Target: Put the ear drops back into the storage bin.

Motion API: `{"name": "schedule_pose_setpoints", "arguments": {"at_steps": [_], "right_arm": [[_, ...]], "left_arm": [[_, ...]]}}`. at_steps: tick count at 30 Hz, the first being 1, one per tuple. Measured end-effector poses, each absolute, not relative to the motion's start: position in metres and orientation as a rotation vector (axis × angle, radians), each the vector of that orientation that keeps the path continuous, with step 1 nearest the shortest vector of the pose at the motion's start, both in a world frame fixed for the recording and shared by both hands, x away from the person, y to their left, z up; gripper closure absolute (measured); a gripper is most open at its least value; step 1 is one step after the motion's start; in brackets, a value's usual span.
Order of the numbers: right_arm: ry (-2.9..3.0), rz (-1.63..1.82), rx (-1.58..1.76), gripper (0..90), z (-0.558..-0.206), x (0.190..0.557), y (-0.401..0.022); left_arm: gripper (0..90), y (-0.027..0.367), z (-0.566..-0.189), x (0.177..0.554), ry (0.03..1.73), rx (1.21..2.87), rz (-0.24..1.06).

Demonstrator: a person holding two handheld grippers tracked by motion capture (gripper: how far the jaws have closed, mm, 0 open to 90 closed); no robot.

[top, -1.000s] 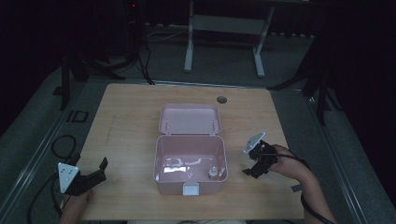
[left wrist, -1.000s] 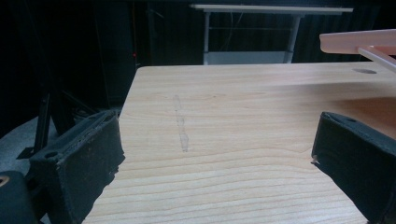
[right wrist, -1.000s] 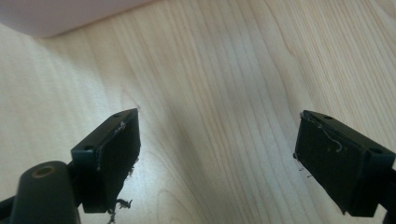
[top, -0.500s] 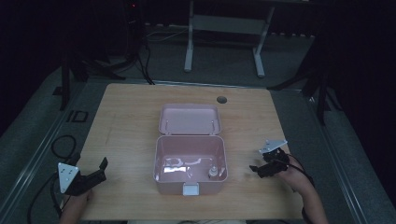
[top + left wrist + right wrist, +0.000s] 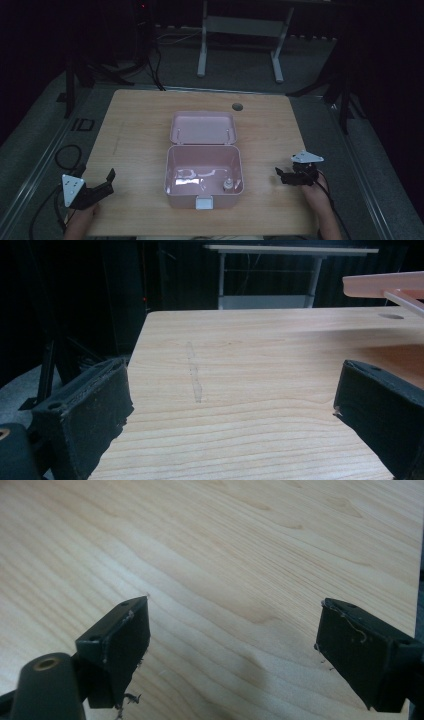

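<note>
While room stays dark, wooden table (image 5: pixel 140 125) sits lit. Left gripper (image 5: pixel 102 184) low at near left corner, jaws wide apart, nothing between. Pink box (image 5: pixel 204 172) in middle of table, lid (image 5: pixel 202 128) flipped back flat, small round thing (image 5: pixel 227 184) inside near right corner. No writing to read anywhere. Right gripper (image 5: pixel 281 175) just right of box, jaws wide apart, holding nothing.
</note>
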State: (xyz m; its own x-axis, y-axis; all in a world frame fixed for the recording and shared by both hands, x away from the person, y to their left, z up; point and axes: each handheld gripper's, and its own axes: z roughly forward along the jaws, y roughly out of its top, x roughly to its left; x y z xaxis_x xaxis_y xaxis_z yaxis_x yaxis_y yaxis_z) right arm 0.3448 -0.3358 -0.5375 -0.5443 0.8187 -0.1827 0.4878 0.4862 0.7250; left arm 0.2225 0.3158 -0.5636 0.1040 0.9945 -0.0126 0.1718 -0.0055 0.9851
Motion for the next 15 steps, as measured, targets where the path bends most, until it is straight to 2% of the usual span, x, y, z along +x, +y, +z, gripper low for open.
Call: {"name": "schedule_pose_setpoints", "arguments": {"at_steps": [15], "right_arm": [[1.766, 1.049, 1.334, 13.4, -0.542, 0.342, -0.350]], "left_arm": [[1.9, 0.316, -0.564, 0.222, 1.256, 1.378, 1.041]]}}
